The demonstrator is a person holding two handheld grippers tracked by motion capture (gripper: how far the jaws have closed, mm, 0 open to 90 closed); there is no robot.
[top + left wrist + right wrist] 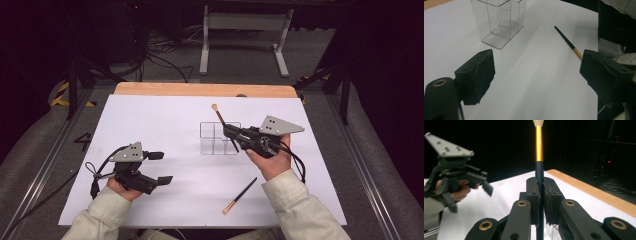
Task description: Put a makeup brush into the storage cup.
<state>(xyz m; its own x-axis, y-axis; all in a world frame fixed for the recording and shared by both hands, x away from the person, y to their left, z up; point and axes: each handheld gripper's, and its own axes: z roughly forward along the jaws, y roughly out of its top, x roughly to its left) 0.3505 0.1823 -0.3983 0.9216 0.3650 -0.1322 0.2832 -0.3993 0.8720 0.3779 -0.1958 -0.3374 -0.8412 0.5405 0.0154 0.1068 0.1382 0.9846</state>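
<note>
Gripping slim gold-banded brush [539, 150], padded right claw [541, 195]

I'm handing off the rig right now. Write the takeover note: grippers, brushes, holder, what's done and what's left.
Right gripper: shut on a brush, bristles up, held over the clear holder with its lower end dipping into it; not released yet.
Left gripper: open, nothing in it, low over the table at the left.
Second brush: lying flat on the table, nearer the person than the holder.
Done: first brush picked up and brought to the holder.
Left: probably release it in, then fetch and stow the second brush.
</note>
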